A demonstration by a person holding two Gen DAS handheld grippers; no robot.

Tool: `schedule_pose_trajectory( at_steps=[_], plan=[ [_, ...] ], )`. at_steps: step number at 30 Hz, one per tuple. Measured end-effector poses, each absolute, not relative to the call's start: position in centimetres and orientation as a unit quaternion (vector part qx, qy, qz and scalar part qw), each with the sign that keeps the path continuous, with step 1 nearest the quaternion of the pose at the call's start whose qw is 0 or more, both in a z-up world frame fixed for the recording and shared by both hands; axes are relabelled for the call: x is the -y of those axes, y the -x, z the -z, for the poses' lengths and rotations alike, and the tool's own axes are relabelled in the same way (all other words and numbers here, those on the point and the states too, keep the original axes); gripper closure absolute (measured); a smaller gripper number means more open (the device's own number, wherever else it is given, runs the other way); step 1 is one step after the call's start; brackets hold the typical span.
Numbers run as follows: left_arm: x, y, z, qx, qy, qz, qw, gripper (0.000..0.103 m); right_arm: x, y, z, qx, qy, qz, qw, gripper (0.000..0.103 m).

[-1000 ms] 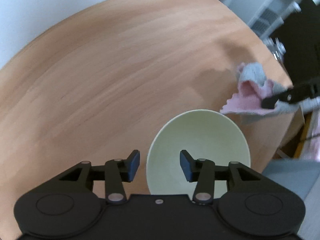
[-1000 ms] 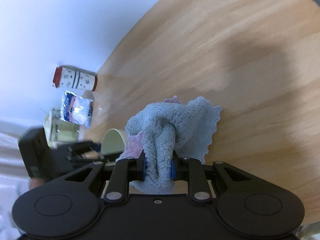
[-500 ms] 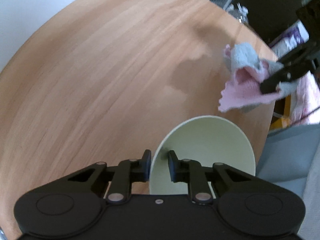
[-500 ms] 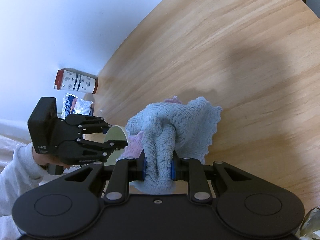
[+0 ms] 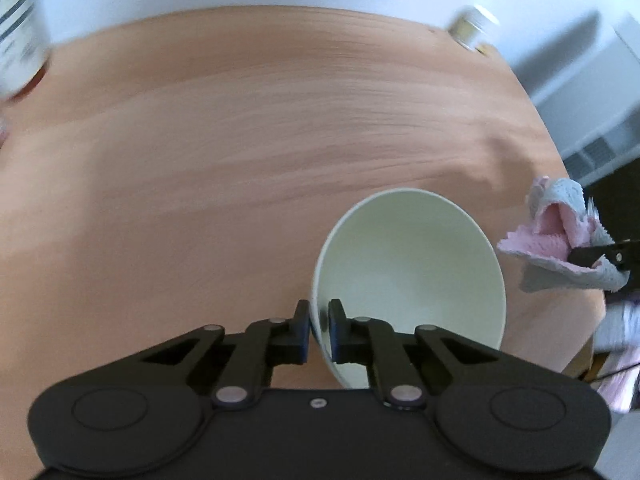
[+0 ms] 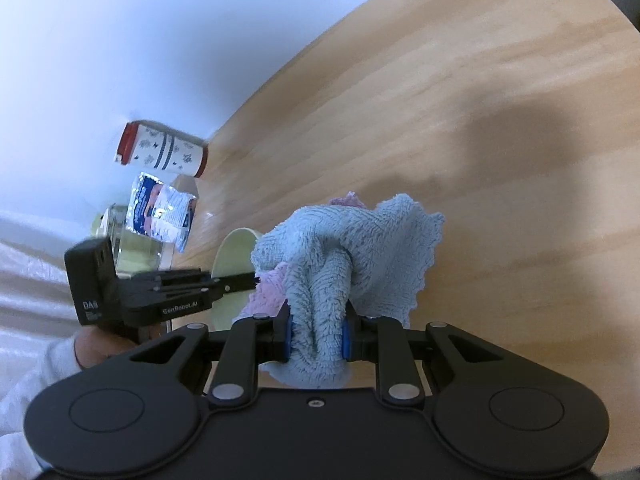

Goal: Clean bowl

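A pale green bowl (image 5: 408,272) is tilted on its side over the wooden table (image 5: 240,160), its inside facing the left wrist camera. My left gripper (image 5: 319,320) is closing tight on the bowl's near rim, one pad inside and one outside, pressing the wall. In the right wrist view the bowl (image 6: 234,252) shows edge-on behind the cloth, with the left gripper (image 6: 248,280) on it. My right gripper (image 6: 316,336) is shut on a bunched blue and pink cloth (image 6: 340,248). From the left wrist view this cloth (image 5: 556,240) hangs just right of the bowl.
A red-lidded patterned canister (image 6: 164,154), a foil packet (image 6: 162,210) and a glass jar (image 6: 132,248) stand at the table's edge by the white wall. A small jar (image 5: 472,26) sits at the far edge. A person's hand (image 6: 100,344) in a white sleeve holds the left gripper.
The left jaws went from wide apart around the bowl's rim to pinched on it. The left hand rolled and swung, bringing the wall and canister into view. The right gripper kept its cloth.
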State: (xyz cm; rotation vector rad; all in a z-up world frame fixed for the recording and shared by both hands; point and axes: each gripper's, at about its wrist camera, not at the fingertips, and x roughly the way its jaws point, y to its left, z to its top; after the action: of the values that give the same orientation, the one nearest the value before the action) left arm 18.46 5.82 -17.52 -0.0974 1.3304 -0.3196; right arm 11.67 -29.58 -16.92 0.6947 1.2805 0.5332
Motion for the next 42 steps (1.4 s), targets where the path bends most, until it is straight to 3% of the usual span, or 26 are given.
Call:
schedule_pose_trajectory(
  at_steps=[6, 8, 10, 24, 28, 31, 42],
  plan=[
    [-6.6, -16.2, 17.2, -0.65, 0.098, 0.11, 0.746, 0.085, 28.3, -13.2, 17.5, -0.585, -0.292, -0.268, 0.708, 0.078],
    [-6.7, -16.0, 16.7, -0.645, 0.079, 0.106, 0.753, 0.062, 27.9, -13.6, 17.6, -0.588, -0.287, -0.276, 0.705, 0.078],
    [-7.0, -15.9, 15.9, -0.633, 0.06, 0.106, 0.765, 0.059, 27.3, -14.1, 17.7, -0.59, -0.28, -0.283, 0.703, 0.078],
    [-5.6, -18.3, 16.8, -0.62, 0.023, 0.184, 0.762, 0.06, 25.4, -17.6, 18.2, -0.589, -0.247, -0.314, 0.702, 0.078],
    [-5.3, -18.2, 17.5, -0.621, 0.025, 0.197, 0.758, 0.077, 24.7, -18.0, 18.8, -0.591, -0.243, -0.311, 0.704, 0.078],
    [-5.0, -18.0, 17.9, -0.618, 0.018, 0.21, 0.757, 0.083, 24.8, -18.1, 19.1, -0.593, -0.242, -0.303, 0.705, 0.078],
    [-3.6, -17.0, 17.7, -0.589, 0.029, 0.196, 0.784, 0.091, 25.1, -18.2, 19.3, -0.602, -0.228, -0.299, 0.705, 0.078]
  ],
)
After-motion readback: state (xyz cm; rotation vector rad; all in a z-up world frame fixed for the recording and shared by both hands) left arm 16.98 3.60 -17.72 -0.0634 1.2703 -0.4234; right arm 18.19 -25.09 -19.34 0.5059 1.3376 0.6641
